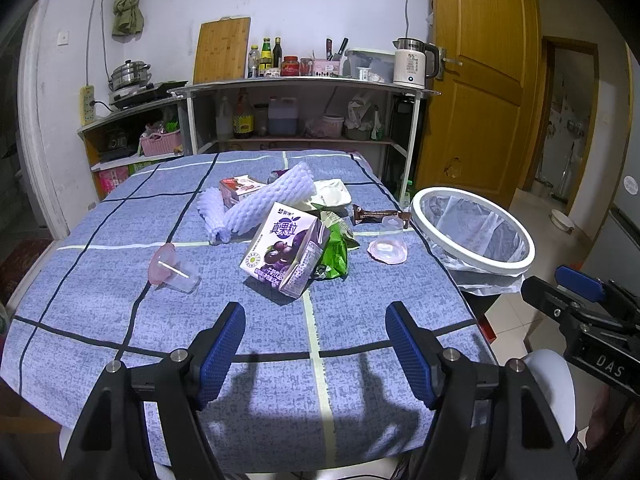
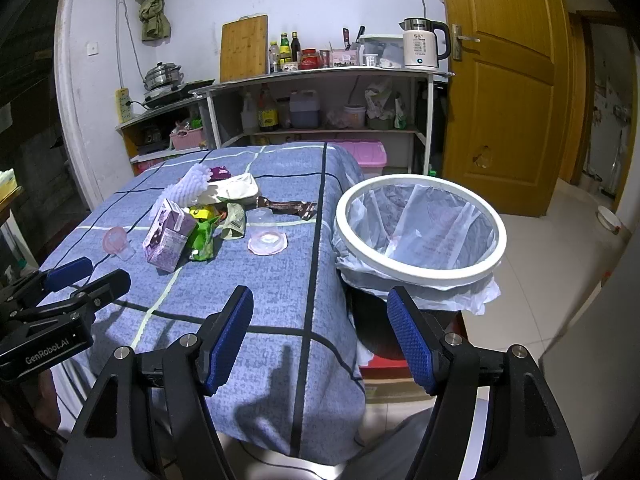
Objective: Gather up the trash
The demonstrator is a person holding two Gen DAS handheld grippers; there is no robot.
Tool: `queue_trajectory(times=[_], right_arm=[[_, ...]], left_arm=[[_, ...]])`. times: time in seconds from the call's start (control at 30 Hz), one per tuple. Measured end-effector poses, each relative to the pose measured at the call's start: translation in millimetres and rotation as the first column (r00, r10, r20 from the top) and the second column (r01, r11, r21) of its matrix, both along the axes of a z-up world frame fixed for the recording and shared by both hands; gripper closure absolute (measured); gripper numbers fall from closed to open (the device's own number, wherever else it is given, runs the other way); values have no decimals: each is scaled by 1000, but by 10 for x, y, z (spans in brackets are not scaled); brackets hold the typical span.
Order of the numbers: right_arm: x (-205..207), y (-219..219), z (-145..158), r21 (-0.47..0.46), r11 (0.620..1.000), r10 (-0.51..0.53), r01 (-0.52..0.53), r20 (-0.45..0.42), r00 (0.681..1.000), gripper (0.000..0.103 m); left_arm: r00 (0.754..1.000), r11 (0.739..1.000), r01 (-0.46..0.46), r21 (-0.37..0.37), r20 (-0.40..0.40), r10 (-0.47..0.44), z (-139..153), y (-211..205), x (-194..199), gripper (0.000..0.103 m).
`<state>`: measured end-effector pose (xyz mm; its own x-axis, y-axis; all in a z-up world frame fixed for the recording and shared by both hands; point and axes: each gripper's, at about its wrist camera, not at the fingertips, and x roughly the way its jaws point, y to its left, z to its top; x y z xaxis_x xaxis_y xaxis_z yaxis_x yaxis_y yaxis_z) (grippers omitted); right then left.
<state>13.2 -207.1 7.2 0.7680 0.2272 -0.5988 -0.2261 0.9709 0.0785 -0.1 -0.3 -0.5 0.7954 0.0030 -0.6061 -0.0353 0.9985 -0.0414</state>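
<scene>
Several pieces of trash are gathered in the middle of the table [image 1: 120,312], which is covered by a blue checked cloth; nothing is held yet. The left gripper [image 1: 316,344] is kept over the near edge with its jaws wide apart and empty; the right gripper [image 2: 320,332] is likewise spread and empty, above the near right corner. The purple drink carton [image 1: 286,254] is set nearest, tilted against a green wrapper [image 1: 338,254]; two white foam sleeves [image 1: 256,204] are laid behind it, a clear cup [image 1: 174,270] is tipped over to the left, and a second cup [image 1: 388,244] is placed upside down to the right. The bin [image 2: 420,228], lined with a clear bag, is stood just beside the table's right edge. The carton is judged light and fairly stiff but crushable if empty; it is best taken across its narrow sides. The cups are thin and slippery, and the foam is soft and springy; gentle closure is advised.
</scene>
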Motion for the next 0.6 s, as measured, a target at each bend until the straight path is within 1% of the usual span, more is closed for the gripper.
queue_trajectory(times=[0.6], right_arm=[[-7, -2, 11, 0, 1000, 1, -1, -1, 1000, 33]], left_arm=[[1000, 1000, 0, -1, 2, 0, 1, 0, -4, 31]])
